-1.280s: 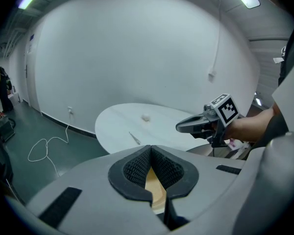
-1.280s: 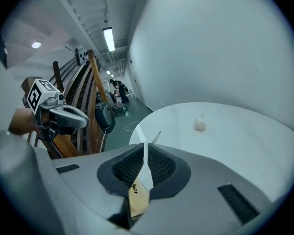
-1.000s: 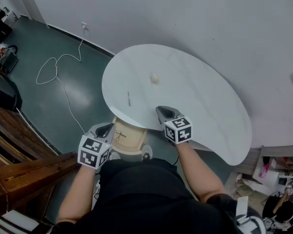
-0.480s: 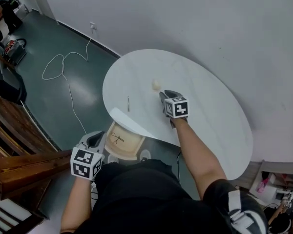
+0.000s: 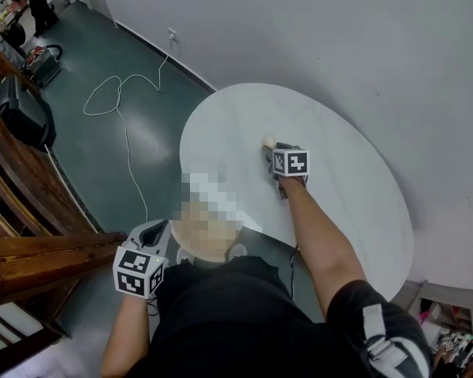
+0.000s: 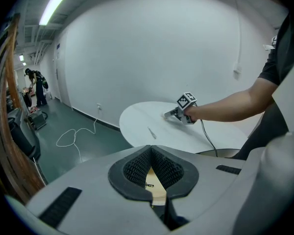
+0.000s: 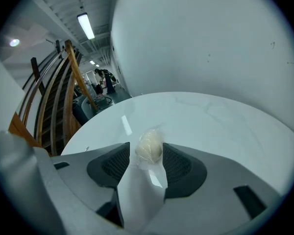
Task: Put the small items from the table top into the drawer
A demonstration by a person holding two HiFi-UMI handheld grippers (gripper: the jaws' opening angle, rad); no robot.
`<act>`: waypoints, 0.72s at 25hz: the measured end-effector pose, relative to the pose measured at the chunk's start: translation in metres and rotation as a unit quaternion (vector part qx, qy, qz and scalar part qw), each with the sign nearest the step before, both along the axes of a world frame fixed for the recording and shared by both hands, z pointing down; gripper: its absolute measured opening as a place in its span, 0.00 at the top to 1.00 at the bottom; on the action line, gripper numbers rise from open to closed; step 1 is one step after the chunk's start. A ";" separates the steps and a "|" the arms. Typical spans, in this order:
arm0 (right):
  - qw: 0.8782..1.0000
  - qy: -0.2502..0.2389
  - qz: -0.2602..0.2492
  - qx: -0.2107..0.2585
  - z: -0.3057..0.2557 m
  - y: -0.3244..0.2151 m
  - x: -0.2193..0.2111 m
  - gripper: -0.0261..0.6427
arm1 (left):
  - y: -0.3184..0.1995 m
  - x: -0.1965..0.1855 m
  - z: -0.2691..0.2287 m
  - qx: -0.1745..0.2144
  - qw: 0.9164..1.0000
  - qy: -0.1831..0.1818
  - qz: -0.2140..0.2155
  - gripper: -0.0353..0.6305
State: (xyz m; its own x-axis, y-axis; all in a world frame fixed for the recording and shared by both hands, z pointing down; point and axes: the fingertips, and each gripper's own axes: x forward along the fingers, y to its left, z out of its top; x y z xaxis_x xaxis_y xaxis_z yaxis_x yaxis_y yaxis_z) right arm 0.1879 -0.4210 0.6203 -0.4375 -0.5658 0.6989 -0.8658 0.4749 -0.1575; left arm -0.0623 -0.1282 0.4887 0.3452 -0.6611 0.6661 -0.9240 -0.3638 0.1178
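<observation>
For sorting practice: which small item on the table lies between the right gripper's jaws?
The pale wrapped ball, not the thin stick lying apart.

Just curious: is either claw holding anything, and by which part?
Nothing is held. The jaws of the right gripper, just opened, flank the cream round lump in clear wrap; left gripper shut, empty.

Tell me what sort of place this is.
Probably a lab or workshop hall rather than a home: bare white table on a dark green floor, loose cable trailing across it, wooden stair railing, strip light overhead.
</observation>
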 end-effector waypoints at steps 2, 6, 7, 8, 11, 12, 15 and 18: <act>1.000 0.002 0.004 -0.011 0.007 -0.002 -0.001 0.67 | 0.000 -0.004 0.001 0.000 1.000 0.002 -0.004 0.92; 1.000 0.008 0.002 -0.018 0.012 0.000 -0.004 0.69 | 0.000 -0.010 0.001 0.002 1.000 0.004 -0.005 0.92; 1.000 0.010 0.000 -0.017 0.011 0.001 -0.005 0.70 | 0.000 -0.012 0.001 0.002 1.000 0.005 -0.004 0.92; 1.000 0.012 0.000 -0.016 0.009 0.002 -0.005 0.70 | -0.001 -0.013 0.001 0.003 1.000 0.006 -0.003 0.92; 1.000 0.010 0.002 -0.010 0.001 0.009 -0.008 0.71 | -0.003 -0.015 -0.001 0.007 1.000 0.010 0.006 0.92; 1.000 0.008 0.003 -0.008 -0.003 0.012 -0.008 0.71 | -0.004 -0.015 -0.001 0.008 1.000 0.012 0.011 0.92; 1.000 -0.001 0.008 -0.001 -0.013 0.023 -0.010 0.72 | -0.007 -0.014 -0.002 0.010 0.999 0.016 0.028 0.92; 1.000 -0.012 0.013 0.009 -0.025 0.038 -0.015 0.72 | -0.008 -0.015 -0.001 0.013 0.999 0.020 0.047 0.92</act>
State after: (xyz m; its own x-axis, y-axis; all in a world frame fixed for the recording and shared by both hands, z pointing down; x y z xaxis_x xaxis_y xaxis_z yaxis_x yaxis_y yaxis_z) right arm 0.1728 -0.3827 0.5952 -0.4379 -0.5896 0.6787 -0.8745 0.4546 -0.1694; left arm -0.0778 -0.1357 0.4876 0.4327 -0.6406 0.6343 -0.8801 -0.4526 0.1433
